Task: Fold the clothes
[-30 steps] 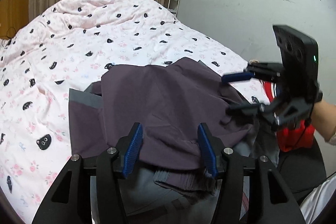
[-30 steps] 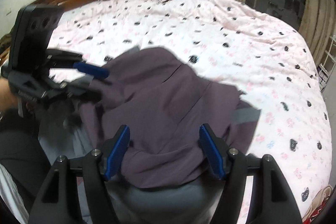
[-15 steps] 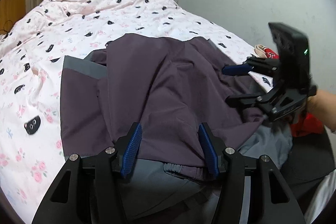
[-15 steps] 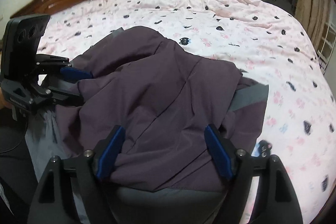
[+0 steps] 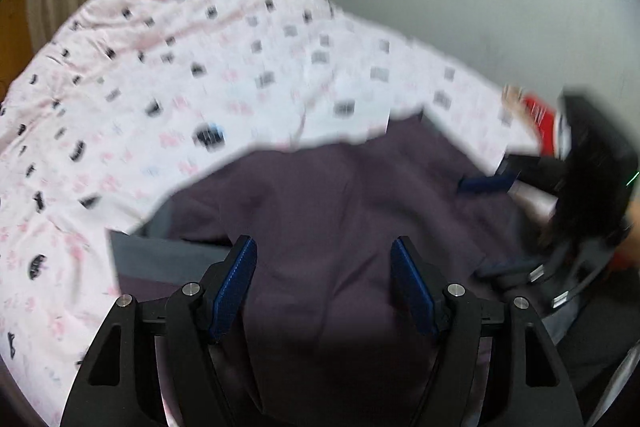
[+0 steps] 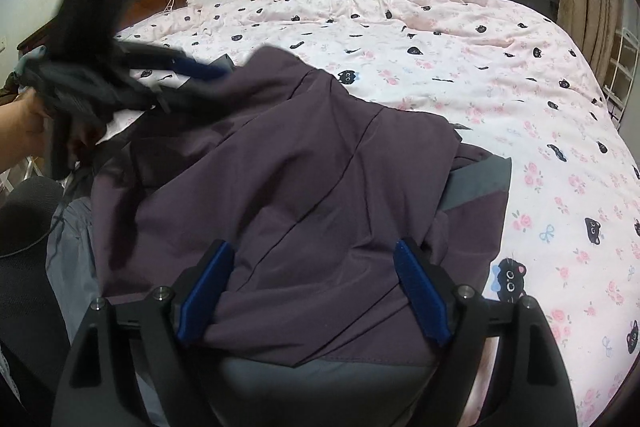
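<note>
1. Bedspread [image 6: 460, 39], pink with a cat print, serves as the folding surface.
2. Purple-grey garment [image 6: 300, 187] lies rumpled at its near edge, likely dropped there to spread flat.
3. Right gripper [image 6: 312, 291]: jaws opening, cloth between them, pads not pressing.
4. Left gripper [image 5: 324, 283]: same, jaws opening over the cloth.

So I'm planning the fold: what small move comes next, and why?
Probably bring the right gripper down onto the purple garment's near hem. Both grippers' jaws are opening with cloth between them but not pinched, and the garment lies rumpled on the bedspread.
</note>
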Available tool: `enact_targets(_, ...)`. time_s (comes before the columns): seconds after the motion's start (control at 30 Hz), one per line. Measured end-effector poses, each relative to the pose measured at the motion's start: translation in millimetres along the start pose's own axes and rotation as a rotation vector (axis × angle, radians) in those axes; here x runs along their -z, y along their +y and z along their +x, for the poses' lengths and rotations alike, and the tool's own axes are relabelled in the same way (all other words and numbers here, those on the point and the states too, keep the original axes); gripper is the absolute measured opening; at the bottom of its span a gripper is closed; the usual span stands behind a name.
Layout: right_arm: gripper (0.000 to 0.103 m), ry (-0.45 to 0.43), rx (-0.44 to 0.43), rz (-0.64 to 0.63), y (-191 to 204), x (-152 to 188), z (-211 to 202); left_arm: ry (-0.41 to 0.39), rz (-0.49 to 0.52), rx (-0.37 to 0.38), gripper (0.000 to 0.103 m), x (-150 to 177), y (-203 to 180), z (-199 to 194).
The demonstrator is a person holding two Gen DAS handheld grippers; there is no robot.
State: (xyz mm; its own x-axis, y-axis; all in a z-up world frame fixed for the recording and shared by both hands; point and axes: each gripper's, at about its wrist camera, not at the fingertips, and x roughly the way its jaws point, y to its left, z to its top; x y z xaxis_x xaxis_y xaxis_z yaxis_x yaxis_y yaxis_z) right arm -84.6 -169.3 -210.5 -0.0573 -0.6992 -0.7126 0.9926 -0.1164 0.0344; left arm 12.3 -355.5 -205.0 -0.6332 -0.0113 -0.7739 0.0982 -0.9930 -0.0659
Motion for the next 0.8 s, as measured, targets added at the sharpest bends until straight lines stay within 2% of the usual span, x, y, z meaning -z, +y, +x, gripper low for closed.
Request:
enact_targets(0.1,0.085,0.011,0.003,-0.005,1.6,-1.0,0.5,0.022,-0.013,0.023,0.071,7.4,3.9,5.3)
enact_targets(0.17,0.085,0.024,0.005,-0.012,2.4,-2.8,0.2,0.032,-0.023,0.04,0.087,12.2,6.7,7.5)
enact_targets(0.3,0.085,0.059,-0.021,-0.002,-0.7,-11.5,-7.9,0.041,-0.039,0.098,0.094,14.2,10.1,11.5)
enact_targets(0.37,0.085,0.043,-0.038,-0.004,-2.1,-19.0,-18.5,0.041,-0.038,0.117,0.102,14.8,10.1,12.6)
enact_targets(0.5,0.085,-0.002,-0.034,-0.046,-4.6,-41.5,-37.4,0.047,-0.04,0.135,0.102,14.5,10.4,13.7)
enact_targets(0.6,0.085,0.001,-0.044,-0.084,-7.9,-60.6,-38.5,0.049,-0.04,0.141,0.102,14.5,10.3,13.9)
enact_targets(0.8,0.085,0.109,-0.072,-0.152,-10.0,-76.9,-4.2,0.049,-0.04,0.141,0.102,14.5,9.9,13.9)
